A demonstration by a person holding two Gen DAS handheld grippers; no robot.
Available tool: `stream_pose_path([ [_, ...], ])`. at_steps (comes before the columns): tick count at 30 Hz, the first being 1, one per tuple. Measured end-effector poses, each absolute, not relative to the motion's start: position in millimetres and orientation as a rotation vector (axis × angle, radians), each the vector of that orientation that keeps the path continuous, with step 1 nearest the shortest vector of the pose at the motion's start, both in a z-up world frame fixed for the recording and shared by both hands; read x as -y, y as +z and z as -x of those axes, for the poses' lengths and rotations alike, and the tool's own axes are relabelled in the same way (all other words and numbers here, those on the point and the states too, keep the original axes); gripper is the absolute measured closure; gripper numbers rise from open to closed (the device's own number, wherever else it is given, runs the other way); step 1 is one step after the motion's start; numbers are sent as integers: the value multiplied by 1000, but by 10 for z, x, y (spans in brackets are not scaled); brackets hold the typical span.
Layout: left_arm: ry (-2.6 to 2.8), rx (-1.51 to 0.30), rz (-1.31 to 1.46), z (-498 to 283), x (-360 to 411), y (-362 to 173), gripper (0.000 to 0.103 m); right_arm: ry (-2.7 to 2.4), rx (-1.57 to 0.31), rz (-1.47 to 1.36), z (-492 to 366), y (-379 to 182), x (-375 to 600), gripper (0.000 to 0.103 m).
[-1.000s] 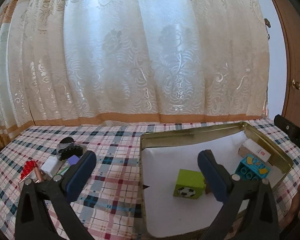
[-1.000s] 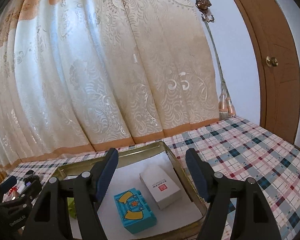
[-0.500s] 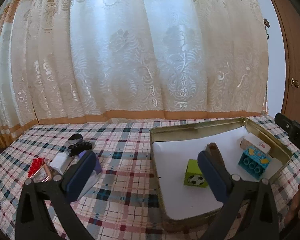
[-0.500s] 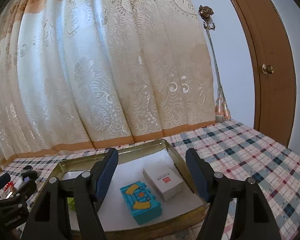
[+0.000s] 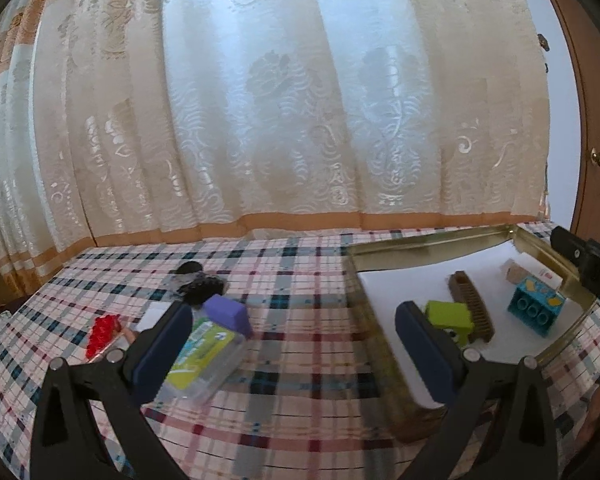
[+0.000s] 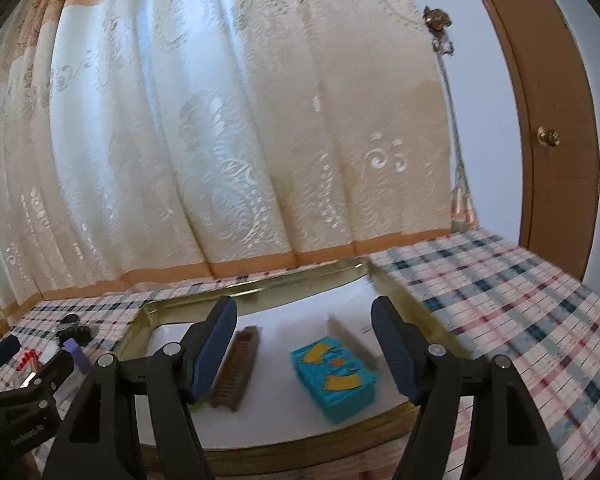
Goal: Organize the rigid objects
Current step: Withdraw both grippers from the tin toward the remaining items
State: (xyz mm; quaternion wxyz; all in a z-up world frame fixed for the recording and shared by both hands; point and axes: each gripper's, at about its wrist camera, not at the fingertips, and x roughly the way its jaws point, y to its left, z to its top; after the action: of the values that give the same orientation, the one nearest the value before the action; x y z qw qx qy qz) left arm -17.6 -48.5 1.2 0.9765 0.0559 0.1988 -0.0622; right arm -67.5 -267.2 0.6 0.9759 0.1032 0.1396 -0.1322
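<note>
A gold metal tray [image 5: 428, 243] with a white liner holds a green football cube [image 5: 449, 315], a brown ridged bar [image 5: 472, 307], a blue block [image 5: 536, 310] and a white box [image 5: 540, 276]. My left gripper [image 5: 292, 344] is open and empty over the cloth, left of the tray. Loose items lie at its left: a clear case with a green label [image 5: 204, 354], a purple block [image 5: 228, 314], a black toy [image 5: 200, 288], red pieces [image 5: 102, 330]. My right gripper [image 6: 304, 344] is open and empty above the tray [image 6: 260, 280], over the blue block [image 6: 334, 376] and brown bar [image 6: 236, 364].
A plaid cloth [image 5: 292, 280] covers the table. A lace curtain [image 5: 280, 100] hangs close behind it. A wooden door [image 6: 556, 120] stands at the right. The left gripper's body [image 6: 24, 392] shows at the lower left of the right wrist view.
My left gripper has swung left, away from the tray toward the loose items. My right gripper has shifted a little over the tray. Both stay open.
</note>
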Motion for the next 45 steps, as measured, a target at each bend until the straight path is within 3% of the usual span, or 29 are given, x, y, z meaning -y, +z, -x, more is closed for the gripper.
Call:
stream_pose_path([
  [45, 63, -505, -20, -245, -1394, -67, 0, 72, -433, -167, 145, -101, 695, 31],
])
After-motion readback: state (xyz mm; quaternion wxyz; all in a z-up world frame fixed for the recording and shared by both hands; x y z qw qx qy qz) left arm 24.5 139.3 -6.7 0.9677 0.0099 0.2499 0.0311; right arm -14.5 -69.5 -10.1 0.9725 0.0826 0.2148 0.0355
